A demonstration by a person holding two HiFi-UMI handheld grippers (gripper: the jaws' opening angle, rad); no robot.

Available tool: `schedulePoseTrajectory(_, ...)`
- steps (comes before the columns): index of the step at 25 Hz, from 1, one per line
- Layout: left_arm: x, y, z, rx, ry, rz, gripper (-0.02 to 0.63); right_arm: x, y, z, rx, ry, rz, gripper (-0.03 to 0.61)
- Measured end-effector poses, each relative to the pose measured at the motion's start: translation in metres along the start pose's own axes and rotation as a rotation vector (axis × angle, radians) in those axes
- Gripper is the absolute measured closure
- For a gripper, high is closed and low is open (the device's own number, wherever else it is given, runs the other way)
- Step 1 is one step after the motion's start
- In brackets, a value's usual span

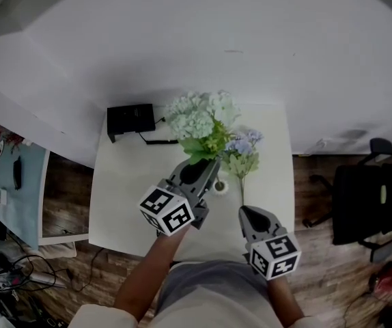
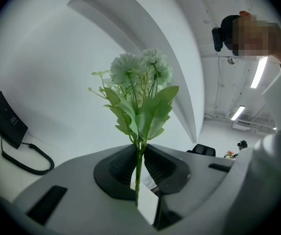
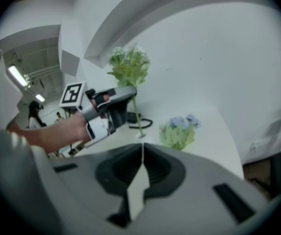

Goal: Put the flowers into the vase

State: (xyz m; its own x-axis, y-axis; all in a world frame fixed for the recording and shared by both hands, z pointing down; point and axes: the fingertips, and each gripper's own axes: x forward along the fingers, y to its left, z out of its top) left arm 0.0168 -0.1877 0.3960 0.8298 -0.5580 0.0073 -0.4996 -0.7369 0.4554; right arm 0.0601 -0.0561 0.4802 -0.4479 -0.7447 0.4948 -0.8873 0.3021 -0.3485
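Head view: left claw grips white flowers; vase perhaps half-hidden beneath.

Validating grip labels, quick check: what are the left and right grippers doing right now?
Left gripper: closed on the stem of the white flower bunch.
Right gripper: closed, empty.

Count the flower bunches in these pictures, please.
2. The white bunch is held by its stem in the left claw; the blue bunch lies on the table. None looks hidden.

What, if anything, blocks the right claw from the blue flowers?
Probably nothing, so yes: the blue flowers lie just ahead of the right claw, bare table between. It is shut, so must open first.
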Motion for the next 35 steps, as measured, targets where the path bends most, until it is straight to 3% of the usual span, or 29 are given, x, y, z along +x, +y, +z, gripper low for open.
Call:
schedulePoseTrajectory(18, 0.007, 0.002, -0.028, 0.054, 0.042, -0.013, 0.546, 0.002, 0.001, -0.004, -0.007, 0.019, 0.002, 0.555)
schedulePoseTrajectory(35, -0.001, 0.008, -0.052, 0.05, 0.078, 0.016, 0.545, 0.002, 0.001, -0.005, -0.01, 0.021, 0.003, 0.555)
